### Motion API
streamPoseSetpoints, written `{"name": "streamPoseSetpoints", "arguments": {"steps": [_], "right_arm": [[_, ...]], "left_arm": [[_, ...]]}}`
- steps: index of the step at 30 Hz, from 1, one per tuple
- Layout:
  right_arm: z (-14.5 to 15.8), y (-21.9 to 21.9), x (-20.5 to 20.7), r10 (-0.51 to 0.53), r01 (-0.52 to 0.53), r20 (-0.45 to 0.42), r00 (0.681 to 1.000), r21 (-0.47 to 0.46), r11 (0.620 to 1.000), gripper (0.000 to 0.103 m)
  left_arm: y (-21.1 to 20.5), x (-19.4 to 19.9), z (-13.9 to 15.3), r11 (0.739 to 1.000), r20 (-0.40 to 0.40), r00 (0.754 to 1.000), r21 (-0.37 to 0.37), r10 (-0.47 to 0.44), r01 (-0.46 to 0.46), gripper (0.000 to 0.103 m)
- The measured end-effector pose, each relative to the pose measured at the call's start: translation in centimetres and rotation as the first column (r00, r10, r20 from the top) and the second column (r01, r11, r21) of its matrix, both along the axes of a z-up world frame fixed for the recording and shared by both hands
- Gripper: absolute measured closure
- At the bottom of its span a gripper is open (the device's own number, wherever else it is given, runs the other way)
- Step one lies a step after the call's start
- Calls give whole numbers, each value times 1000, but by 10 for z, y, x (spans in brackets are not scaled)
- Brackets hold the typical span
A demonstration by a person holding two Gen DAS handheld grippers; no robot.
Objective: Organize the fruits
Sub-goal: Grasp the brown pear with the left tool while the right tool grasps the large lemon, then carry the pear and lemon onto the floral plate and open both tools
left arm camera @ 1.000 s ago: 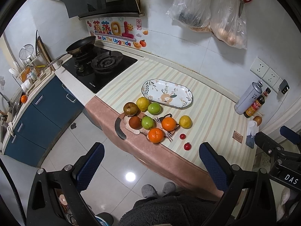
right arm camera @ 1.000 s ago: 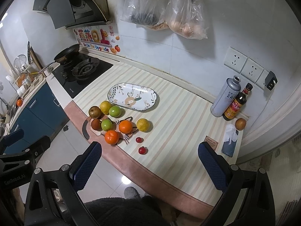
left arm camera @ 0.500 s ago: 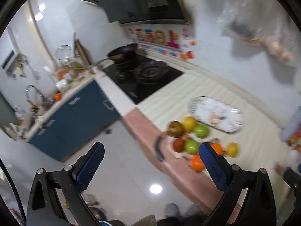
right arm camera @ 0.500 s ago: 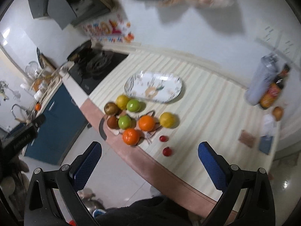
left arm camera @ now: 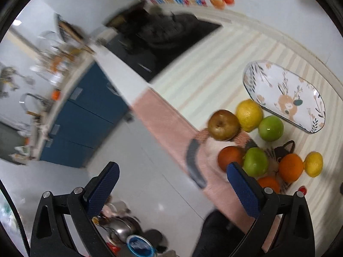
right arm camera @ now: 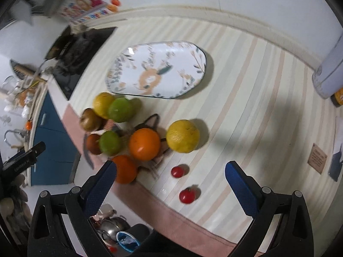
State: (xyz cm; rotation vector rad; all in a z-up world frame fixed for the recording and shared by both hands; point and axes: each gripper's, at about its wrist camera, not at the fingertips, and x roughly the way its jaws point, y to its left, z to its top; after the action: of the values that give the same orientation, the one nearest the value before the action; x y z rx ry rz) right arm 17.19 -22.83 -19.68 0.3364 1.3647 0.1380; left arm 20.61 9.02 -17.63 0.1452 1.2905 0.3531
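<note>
A cluster of fruit lies near the counter's front edge: oranges (right arm camera: 144, 144), a yellow citrus (right arm camera: 182, 136), green apples (right arm camera: 120, 109), a brown pear (left arm camera: 223, 124), a lemon (left arm camera: 249, 115) and two small red tomatoes (right arm camera: 187, 195). An oval floral plate (right arm camera: 157, 69) sits empty behind them; it also shows in the left wrist view (left arm camera: 284, 95). My right gripper (right arm camera: 170, 180) is open above the front edge, near the tomatoes. My left gripper (left arm camera: 171, 182) is open, left of the fruit, over the floor.
A black hob (left arm camera: 163, 40) lies left of the striped counter (right arm camera: 246, 98). Blue cabinets (left arm camera: 81, 115) stand below. A grey can (right arm camera: 328, 79) stands at the right. A small card (right arm camera: 317, 158) and a tissue pack lie at the right edge.
Both grippers have moved down and closer to the counter. The right one now hangs just over the fruit and tomatoes. The left view has swung left toward the floor and cabinets.
</note>
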Motion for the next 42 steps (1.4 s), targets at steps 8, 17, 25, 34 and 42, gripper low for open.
{"name": "streamPoseSetpoints", "arguments": {"steps": [8,17,25,34,42], "right_arm": [[-57,4,30,-97,95,-144,985,-20,995,7],[-86,11,47,-120,113,-218,969,-42,993,11],[-106,18,56,-104,91,-264,959,-59,994,37],[-104,33,47,-65,49,-227,972,-78,996,42],[-60,35,50,-56,54,-138,989,-15,998,42]], "left_arm": [[16,83,-74,977,-169,983,-213,-65,28,4],[-7,107,-121,953,-252,942,-259,-222,156,13],[-16,99,-124,930,-231,934,-313,-272,194,38],[2,80,-104,947,-169,961,-275,-218,166,38],[-13,79,-32,921,-55,969,-329,-240,209,38]]}}
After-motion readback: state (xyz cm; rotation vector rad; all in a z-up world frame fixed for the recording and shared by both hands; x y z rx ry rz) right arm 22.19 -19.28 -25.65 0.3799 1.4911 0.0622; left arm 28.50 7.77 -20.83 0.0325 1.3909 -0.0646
